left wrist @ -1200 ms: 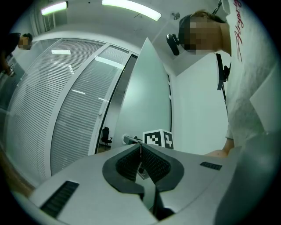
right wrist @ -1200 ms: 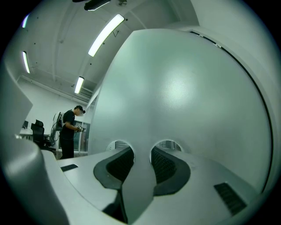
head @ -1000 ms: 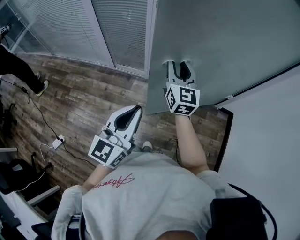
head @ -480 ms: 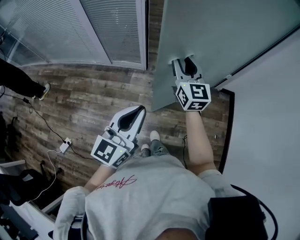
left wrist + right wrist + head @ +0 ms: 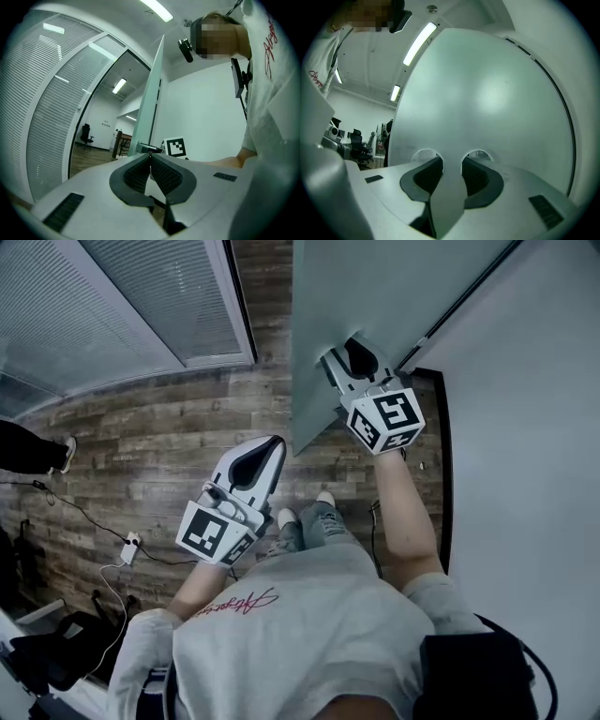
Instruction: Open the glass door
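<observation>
The frosted glass door (image 5: 375,296) stands ajar at the top of the head view, its free edge toward the wooden floor. My right gripper (image 5: 352,351) points level at it, jaws open with both tips against the pane and nothing between them. In the right gripper view the door (image 5: 487,93) fills the picture and mirrors the right gripper (image 5: 452,161). My left gripper (image 5: 270,444) is shut and empty, hanging over the floor just left of the door's edge. In the left gripper view the left gripper (image 5: 150,155) is closed tip to tip, with the door's edge (image 5: 147,117) ahead.
A glass wall with blinds (image 5: 112,306) runs along the upper left. A white wall (image 5: 525,427) lies to the right of the door. On the wood floor (image 5: 141,446) lie a power strip with cables (image 5: 129,546) and a person's shoe (image 5: 66,454). An office chair (image 5: 85,133) stands beyond the doorway.
The door has swung further round with my right gripper pressed on it. Both grippers and the person's feet have moved forward, and the blinds have slid off to the left.
</observation>
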### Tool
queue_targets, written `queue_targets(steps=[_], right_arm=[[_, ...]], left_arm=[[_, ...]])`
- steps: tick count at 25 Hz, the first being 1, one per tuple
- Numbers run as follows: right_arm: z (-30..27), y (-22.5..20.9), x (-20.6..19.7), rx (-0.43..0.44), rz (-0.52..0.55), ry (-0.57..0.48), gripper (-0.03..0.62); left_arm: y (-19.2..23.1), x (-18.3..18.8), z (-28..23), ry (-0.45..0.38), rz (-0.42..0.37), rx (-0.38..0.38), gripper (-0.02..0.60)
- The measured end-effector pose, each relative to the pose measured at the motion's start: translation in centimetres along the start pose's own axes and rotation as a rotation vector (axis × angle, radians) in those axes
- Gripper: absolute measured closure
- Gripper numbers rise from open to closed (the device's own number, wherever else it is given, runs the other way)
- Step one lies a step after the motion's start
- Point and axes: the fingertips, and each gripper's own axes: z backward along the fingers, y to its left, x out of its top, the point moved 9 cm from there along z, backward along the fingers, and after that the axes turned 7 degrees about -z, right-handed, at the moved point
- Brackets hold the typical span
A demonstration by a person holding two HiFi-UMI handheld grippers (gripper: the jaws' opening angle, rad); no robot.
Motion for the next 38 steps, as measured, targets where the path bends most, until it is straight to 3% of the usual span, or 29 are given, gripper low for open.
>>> queue_targets(steps=[8,16,27,38], right_arm=[[6.5,-1.1,-0.5,0.07,-0.025,-0.041,0.464],[12.3,-1.7,0.0,0.135,-0.025,-0.044,0.464],[20.3,-4.5,0.9,0.169,-0.036,-0.034,0.464],[27.5,-7.5,2.2,0.221,-0.032,0.021,0.465]], left_arm=[[-3.7,-0.2,-1.9,0.011,-0.023,-0.076,0.563],[-6.7,0.4,-4.3,-0.023,-0.032,0.005,0.563],[-15.4,0.4,-7.7,-0.031,-0.087,-0.04,0.563],[-24.1,-1.0,-9.1,-0.046,-0.052,-0.002,0.563]])
